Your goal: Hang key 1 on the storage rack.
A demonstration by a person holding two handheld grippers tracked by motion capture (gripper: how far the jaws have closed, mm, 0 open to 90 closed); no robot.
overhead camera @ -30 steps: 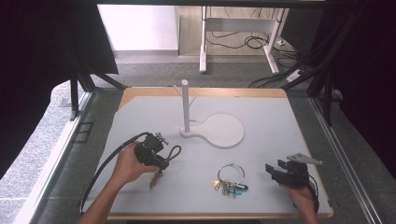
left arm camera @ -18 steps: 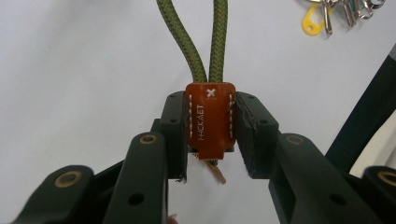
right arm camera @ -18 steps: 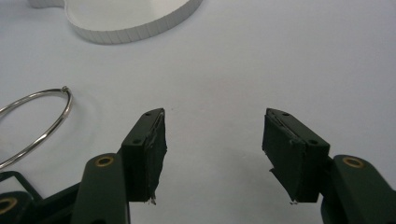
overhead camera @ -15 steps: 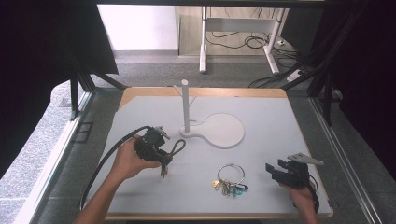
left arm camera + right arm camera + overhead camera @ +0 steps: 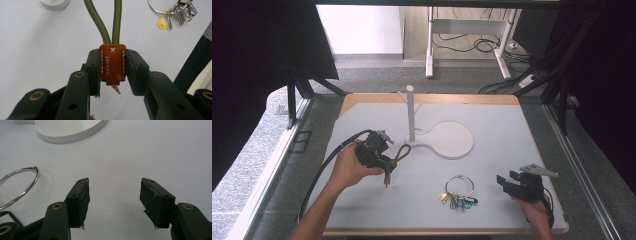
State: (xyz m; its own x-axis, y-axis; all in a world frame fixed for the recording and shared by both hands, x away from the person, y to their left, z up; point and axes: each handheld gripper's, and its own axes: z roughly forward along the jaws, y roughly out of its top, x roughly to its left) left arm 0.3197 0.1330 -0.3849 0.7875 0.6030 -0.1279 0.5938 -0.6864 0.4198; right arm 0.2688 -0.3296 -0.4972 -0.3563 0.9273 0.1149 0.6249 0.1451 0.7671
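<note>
High view: our left gripper (image 5: 384, 161) holds the cord loop (image 5: 401, 152) just left of the stand (image 5: 410, 114) base, lifted a bit off the table (image 5: 512, 130). The keyring (image 5: 458, 191) lies flat near the front edge; the right gripper (image 5: 507, 181) rests beside it, apart.

Left gripper view: jaws shut tight on the orange leather tab (image 5: 112, 63) — green cord runs up and away from it, toward the stand's foot.

Right gripper view: jaws wide open, nothing between them; ring (image 5: 20, 186) off to the left.

We judge the step as carry-to-stand — likely hanging the loop on a peg. Next move needs a lift and the loop opened over the peg tip.
</note>
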